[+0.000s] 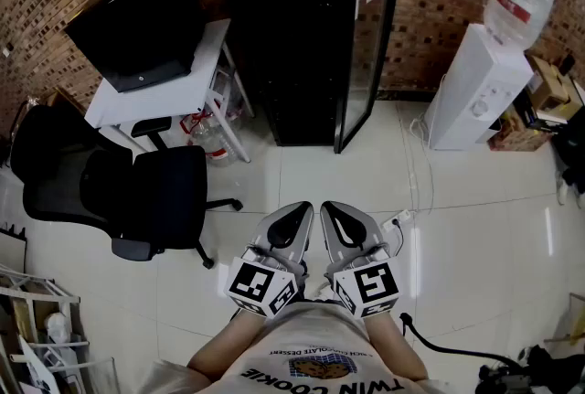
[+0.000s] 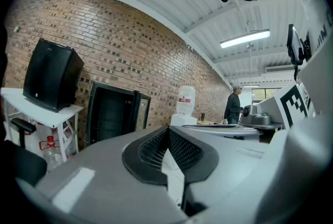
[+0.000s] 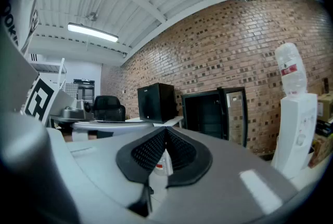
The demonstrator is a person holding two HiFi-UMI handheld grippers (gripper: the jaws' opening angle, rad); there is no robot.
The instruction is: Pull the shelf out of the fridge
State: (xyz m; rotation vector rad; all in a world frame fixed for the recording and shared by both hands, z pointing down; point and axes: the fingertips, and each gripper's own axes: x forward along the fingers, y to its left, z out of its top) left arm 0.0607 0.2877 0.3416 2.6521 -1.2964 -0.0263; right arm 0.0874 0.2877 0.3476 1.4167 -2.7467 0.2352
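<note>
Black fridge (image 1: 292, 45) stands with glass door (image 1: 366, 54) open; left gripper (image 1: 304, 210) and right gripper (image 1: 328, 210) fingers closed, empty.

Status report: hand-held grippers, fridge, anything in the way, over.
Left hand-held gripper shut, empty; right hand-held gripper shut, empty, both near the body. Fridge ahead, door open, shelf lost in dark interior. Office chair left of the path.
</note>
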